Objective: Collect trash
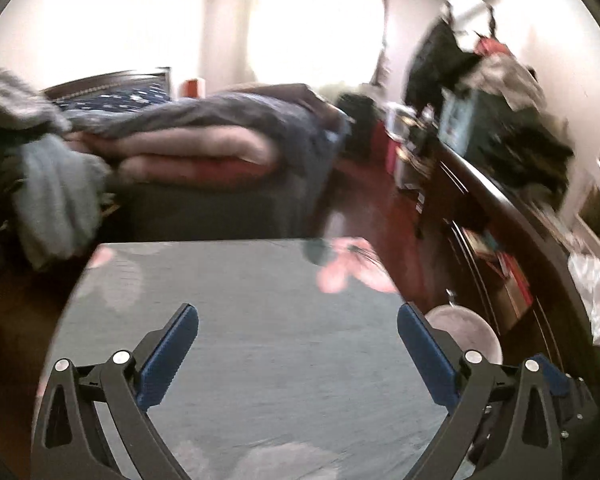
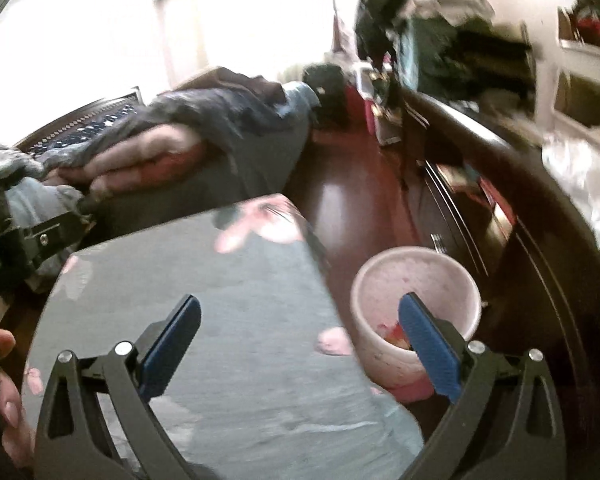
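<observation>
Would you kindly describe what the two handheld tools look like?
Both the left tool and the right tool look alike: matte black angular linkage arms with triangular cut-outs, round silver pivot bolts, and flat blue ribbed pads lining each finger.

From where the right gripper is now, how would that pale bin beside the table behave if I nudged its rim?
The bin looks like thin, light plastic and holds only a few scraps at the bottom, so a rim nudge would probably slide or tip it. It stands on glossy wood floor, which likely offers little grip. Its tall, tapering shape also suggests it tips easily.
</observation>
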Motion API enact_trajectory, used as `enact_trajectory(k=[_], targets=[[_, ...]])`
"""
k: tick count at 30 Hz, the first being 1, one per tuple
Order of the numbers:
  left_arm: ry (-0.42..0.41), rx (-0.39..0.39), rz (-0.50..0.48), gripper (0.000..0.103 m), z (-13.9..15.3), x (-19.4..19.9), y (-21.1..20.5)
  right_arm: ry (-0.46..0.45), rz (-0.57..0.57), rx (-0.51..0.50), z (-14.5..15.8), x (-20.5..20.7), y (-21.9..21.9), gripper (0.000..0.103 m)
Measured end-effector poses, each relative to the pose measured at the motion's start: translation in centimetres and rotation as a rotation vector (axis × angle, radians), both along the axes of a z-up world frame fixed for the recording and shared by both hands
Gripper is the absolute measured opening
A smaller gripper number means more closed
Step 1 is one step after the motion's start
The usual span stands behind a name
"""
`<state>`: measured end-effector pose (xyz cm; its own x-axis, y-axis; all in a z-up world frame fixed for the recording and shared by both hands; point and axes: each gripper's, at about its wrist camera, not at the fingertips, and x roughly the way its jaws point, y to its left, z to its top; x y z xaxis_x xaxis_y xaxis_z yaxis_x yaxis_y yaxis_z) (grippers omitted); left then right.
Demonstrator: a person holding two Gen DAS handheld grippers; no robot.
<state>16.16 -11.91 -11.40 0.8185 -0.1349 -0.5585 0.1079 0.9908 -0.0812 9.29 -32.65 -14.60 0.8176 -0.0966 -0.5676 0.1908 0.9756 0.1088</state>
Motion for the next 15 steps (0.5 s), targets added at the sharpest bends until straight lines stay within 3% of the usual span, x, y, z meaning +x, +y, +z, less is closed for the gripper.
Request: enact_trajectory(k=[7, 15], targets=[[-0.104, -0.026, 0.102, 0.099, 3.7, -5.4, 6.5, -0.134, 0.084, -0.063, 5.2, -4.1, 6.0, 0.100], [-0.200, -0.061, 0.174, 0.099, 6.8, -10.6, 11.3, -0.231, 0.190, -0.090, 8.9, -6.9, 10.9, 0.100]])
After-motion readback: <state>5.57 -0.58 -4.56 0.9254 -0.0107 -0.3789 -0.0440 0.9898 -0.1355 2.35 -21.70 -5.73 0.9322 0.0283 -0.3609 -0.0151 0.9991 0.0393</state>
